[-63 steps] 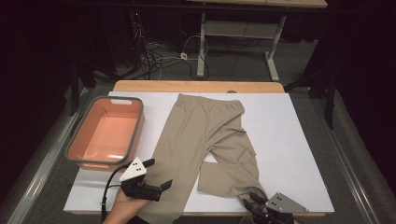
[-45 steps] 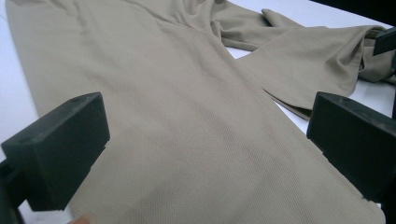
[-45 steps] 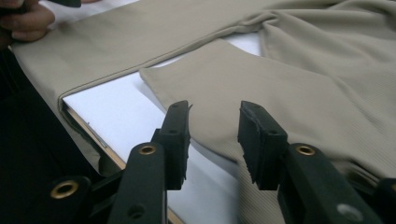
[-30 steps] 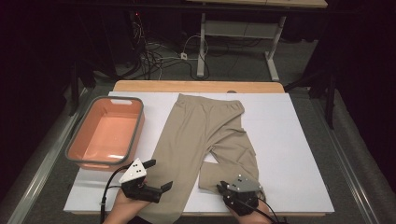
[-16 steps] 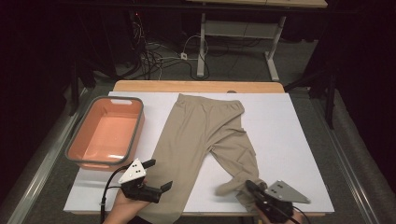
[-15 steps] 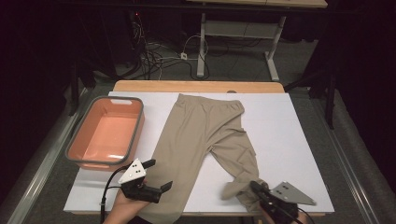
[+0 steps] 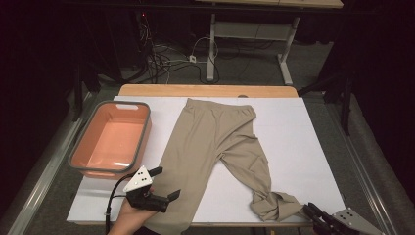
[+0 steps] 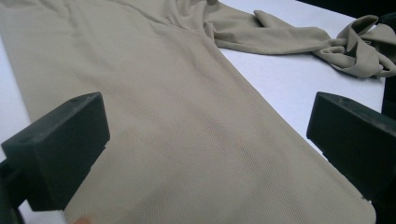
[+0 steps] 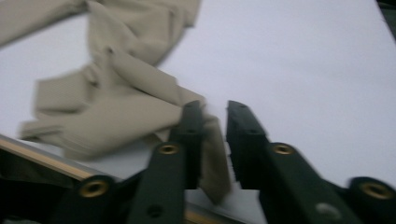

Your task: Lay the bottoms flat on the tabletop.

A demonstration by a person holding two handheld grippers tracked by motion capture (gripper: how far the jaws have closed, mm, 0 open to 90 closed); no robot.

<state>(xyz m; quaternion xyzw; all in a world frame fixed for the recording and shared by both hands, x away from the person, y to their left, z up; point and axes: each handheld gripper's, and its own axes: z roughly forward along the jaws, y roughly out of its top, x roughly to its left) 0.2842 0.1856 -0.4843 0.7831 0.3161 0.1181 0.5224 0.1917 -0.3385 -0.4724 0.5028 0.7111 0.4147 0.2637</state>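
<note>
A pair of tan trousers lies flat on the white table top, waistband at the far side. Its left leg runs straight to the near edge. Its right leg bends and ends in a crumpled bunch at the near right. My left gripper is open and hovers low over the left leg's hem, with nothing between its fingers. At the table's near right edge, my right gripper is shut on a fold of the right leg's cuff; the bunched cloth trails from its jaws.
An orange basin with a grey rim stands on the left of the table, with nothing in it. A wooden strip borders the far edge. Cables and a desk frame lie on the floor beyond.
My right gripper took hold of the folded right leg's cuff and dragged it toward the near right corner, so the leg now lies straighter. The left gripper has stayed put.
</note>
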